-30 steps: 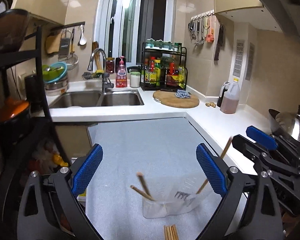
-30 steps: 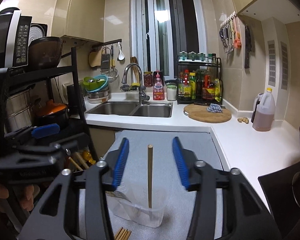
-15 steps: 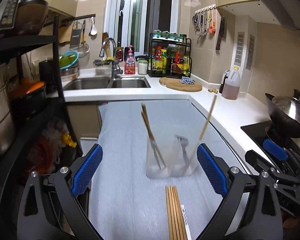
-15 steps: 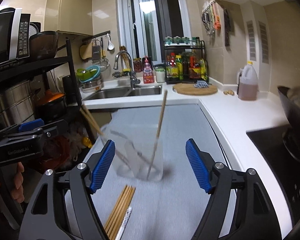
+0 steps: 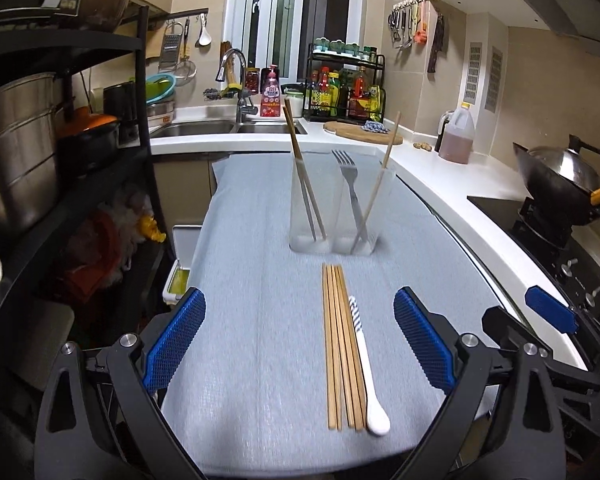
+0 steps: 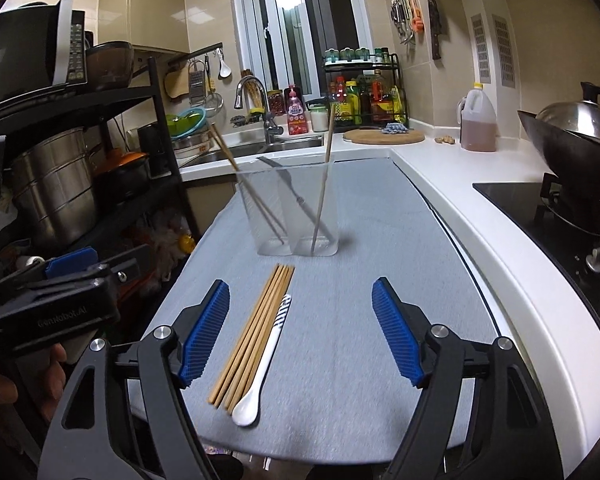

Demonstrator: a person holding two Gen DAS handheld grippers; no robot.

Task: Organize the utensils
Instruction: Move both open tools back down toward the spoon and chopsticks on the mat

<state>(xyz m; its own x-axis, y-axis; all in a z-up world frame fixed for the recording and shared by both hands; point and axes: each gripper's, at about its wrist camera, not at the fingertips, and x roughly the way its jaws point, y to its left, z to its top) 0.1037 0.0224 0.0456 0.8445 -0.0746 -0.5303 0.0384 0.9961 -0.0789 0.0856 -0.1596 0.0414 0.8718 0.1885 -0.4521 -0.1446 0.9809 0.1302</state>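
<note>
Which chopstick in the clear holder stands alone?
The chopstick in the right compartment, leaning right beside the fork; the other two stand together on the left.

- Sink [image 5: 232,128] with a chrome faucet [image 5: 236,76], upper centre-left.
- Black rack of sauce bottles [image 5: 346,84], upper centre.
- Round wooden cutting board [image 5: 362,132] just below that rack.
- Oil jug [image 5: 456,136], right of centre.
- Wok [image 5: 556,178] at right edge.
- Steel pot [image 6: 48,184] on black shelving, left.
</note>
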